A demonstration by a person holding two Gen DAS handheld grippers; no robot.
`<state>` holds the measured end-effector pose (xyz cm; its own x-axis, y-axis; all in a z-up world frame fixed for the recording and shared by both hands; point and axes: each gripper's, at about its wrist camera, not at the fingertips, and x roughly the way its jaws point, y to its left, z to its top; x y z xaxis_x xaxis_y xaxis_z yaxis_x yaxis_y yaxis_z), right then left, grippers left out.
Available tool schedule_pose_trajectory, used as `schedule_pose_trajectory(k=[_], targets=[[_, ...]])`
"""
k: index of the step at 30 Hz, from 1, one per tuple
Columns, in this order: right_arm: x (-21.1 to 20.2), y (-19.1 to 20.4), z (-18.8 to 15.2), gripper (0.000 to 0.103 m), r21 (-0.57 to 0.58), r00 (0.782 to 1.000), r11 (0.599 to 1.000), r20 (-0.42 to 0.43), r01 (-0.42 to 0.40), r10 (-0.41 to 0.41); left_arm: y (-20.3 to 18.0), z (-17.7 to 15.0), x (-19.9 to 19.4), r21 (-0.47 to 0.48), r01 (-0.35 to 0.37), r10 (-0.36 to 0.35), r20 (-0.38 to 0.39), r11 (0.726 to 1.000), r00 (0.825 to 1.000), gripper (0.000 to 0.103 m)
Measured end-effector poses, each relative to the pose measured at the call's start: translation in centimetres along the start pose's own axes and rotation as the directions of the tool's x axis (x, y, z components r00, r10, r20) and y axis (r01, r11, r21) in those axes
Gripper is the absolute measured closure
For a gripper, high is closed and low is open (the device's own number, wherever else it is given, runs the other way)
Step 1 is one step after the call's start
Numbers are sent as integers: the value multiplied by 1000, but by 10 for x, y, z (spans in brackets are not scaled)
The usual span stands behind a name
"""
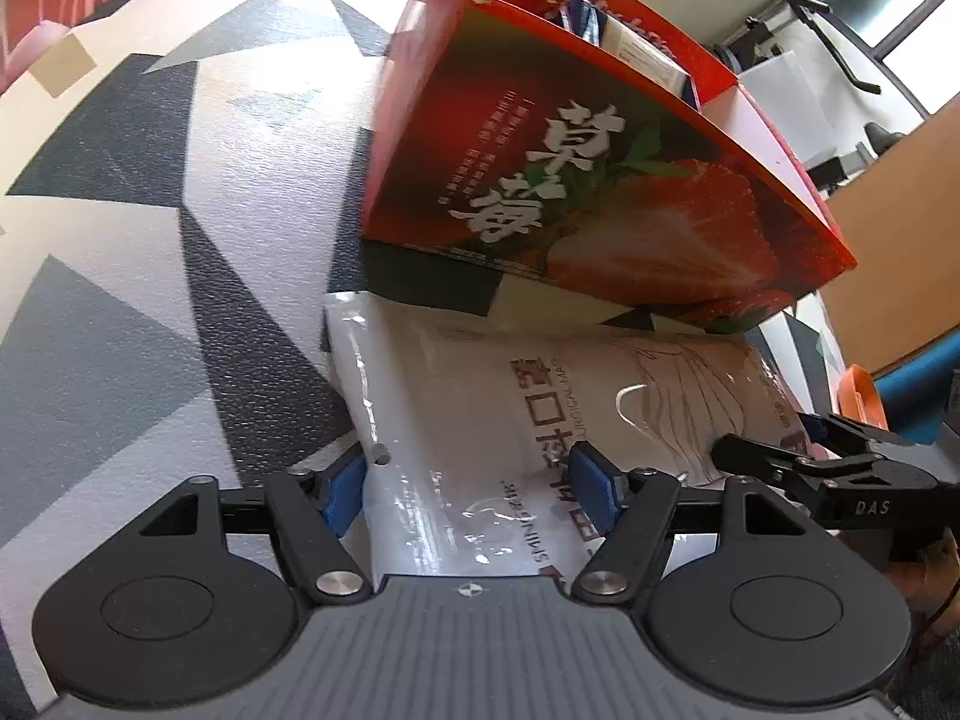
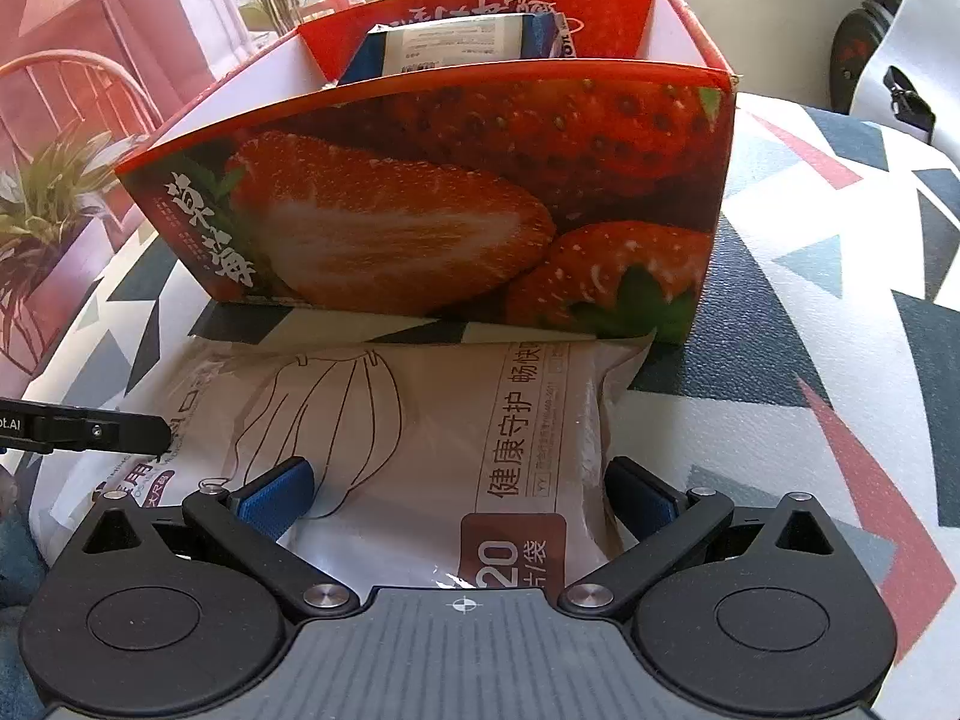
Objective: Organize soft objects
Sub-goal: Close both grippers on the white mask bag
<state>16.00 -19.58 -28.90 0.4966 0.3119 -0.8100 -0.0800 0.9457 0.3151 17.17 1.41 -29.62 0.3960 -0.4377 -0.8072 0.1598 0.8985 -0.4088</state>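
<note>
Both grippers, left [image 1: 474, 489] and right [image 2: 462, 495], are held with fingers apart astride the mask pack [image 2: 420, 432], which lies on the table [image 1: 120, 300] just before the strawberry box [image 2: 450, 198]. Soft, light, slippery film is judged; edges should be pinched.
</note>
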Motion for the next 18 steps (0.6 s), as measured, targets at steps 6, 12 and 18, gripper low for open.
schedule_pose_trajectory(k=[6, 12, 18], targets=[[3, -1, 2, 0, -8, 1000, 1000, -13, -18, 18, -8, 0, 2, 25, 18, -18, -8, 1000, 1000, 32], [0, 8, 1, 2, -33, 1000, 999, -7, 2, -2, -18, 0, -3, 85, 6, -7, 11, 996, 1000, 41], [-1, 6, 0, 4, -28, 1000, 1000, -11, -8, 8, -11, 7, 1, 80, 23, -21, -27, 997, 999, 42]])
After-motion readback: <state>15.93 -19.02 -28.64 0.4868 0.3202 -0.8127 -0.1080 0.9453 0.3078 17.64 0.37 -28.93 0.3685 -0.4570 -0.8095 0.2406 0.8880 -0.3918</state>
